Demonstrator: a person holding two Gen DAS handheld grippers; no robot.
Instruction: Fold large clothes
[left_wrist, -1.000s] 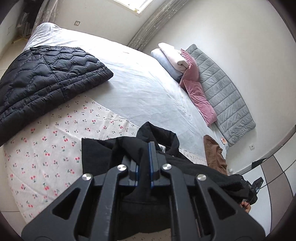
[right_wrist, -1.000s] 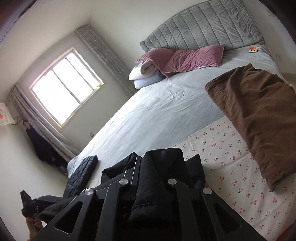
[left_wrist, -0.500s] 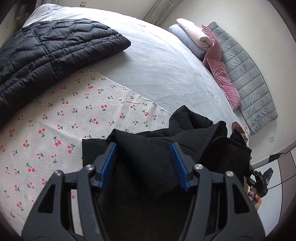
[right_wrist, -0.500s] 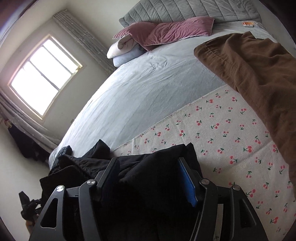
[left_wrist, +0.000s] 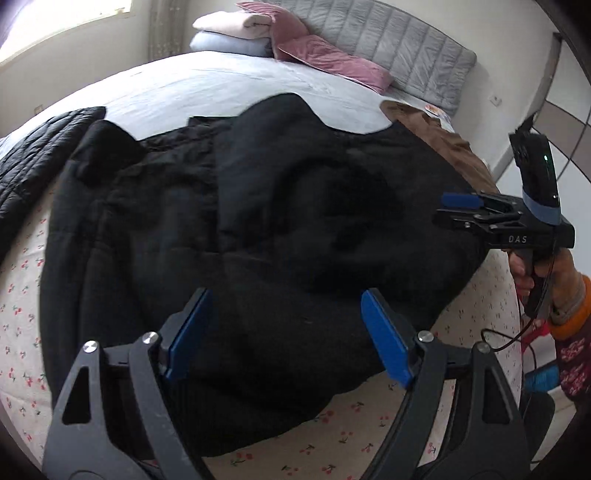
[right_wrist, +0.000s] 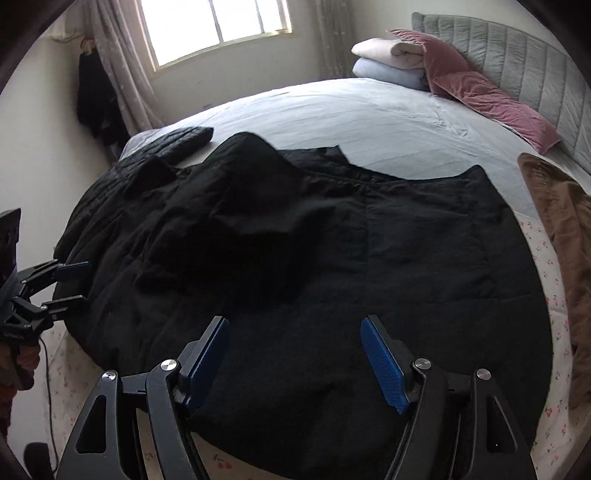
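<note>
Black jacket (left_wrist: 258, 229) lies spread on the cherry-print sheet (left_wrist: 22, 314). Left gripper (left_wrist: 286, 332) and right gripper (right_wrist: 293, 354) jaws opening, nothing pinched. Soft, probably padded; grab your near hem corners.

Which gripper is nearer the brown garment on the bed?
Right. The right gripper sits at the black coat's edge just below the brown garment; the left gripper is across the coat.
</note>
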